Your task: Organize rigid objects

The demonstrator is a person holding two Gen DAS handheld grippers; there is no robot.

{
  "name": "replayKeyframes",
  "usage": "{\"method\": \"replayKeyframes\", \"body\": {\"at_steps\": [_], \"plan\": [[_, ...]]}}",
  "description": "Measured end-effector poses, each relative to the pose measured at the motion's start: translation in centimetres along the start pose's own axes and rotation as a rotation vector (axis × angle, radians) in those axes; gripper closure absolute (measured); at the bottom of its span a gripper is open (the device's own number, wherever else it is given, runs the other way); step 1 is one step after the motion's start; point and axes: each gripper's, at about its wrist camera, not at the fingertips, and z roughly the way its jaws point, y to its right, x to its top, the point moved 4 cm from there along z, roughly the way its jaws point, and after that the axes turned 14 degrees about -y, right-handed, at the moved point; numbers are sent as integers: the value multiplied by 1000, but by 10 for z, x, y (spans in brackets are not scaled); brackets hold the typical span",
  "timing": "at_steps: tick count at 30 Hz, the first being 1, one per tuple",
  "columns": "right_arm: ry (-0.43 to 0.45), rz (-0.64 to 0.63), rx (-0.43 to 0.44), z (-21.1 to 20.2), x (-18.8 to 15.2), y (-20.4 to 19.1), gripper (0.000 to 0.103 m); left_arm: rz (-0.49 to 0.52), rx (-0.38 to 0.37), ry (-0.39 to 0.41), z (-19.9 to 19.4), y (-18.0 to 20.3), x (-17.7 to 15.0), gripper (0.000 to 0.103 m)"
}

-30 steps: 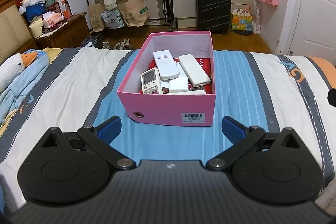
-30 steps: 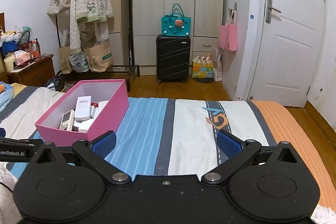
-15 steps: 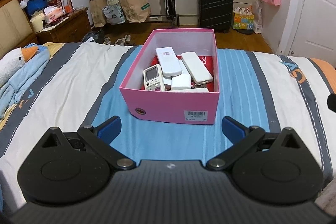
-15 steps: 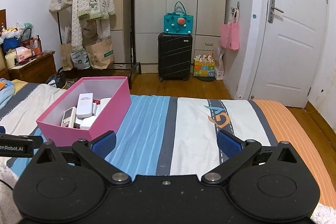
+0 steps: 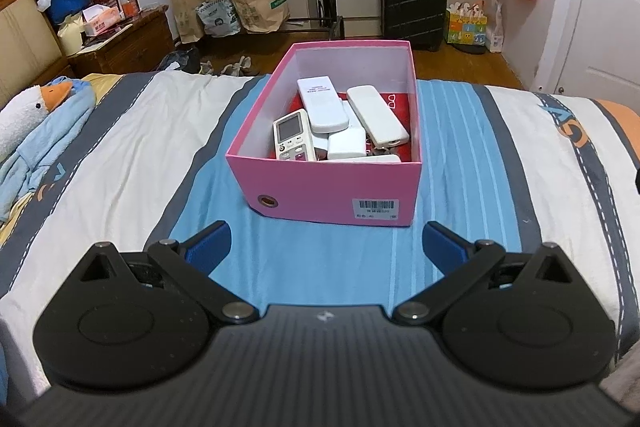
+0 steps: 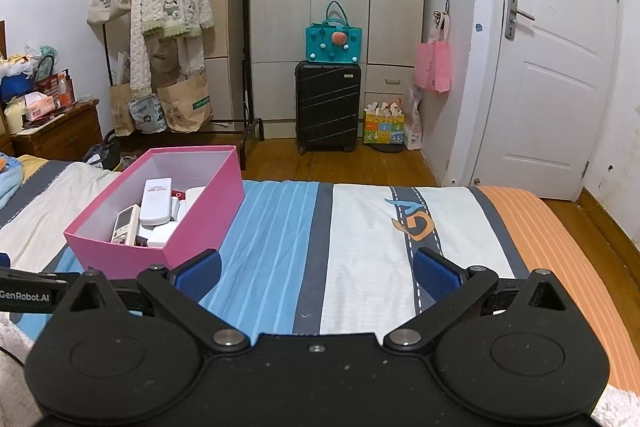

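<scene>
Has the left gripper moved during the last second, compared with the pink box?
Yes. The left gripper has drawn back slightly from the pink box: more blue bedspread now lies between them, and both jaws stand apart, holding nothing.

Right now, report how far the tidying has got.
Done: several white remotes and one with a screen lie inside the pink box on the bed. In hand: nothing; the left gripper and right gripper are both open and empty. Left: no loose items show on the bedspread, so little appears to remain.
</scene>
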Motion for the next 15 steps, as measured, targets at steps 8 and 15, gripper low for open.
{"method": "replayKeyframes", "body": {"at_steps": [8,15], "plan": [[2,1,0,0,0,-1,0,4,11,6,2,-2,-1,0],[2,2,-1,0,-1,-2,0,0,21,11,1,-4,1,0]]}}
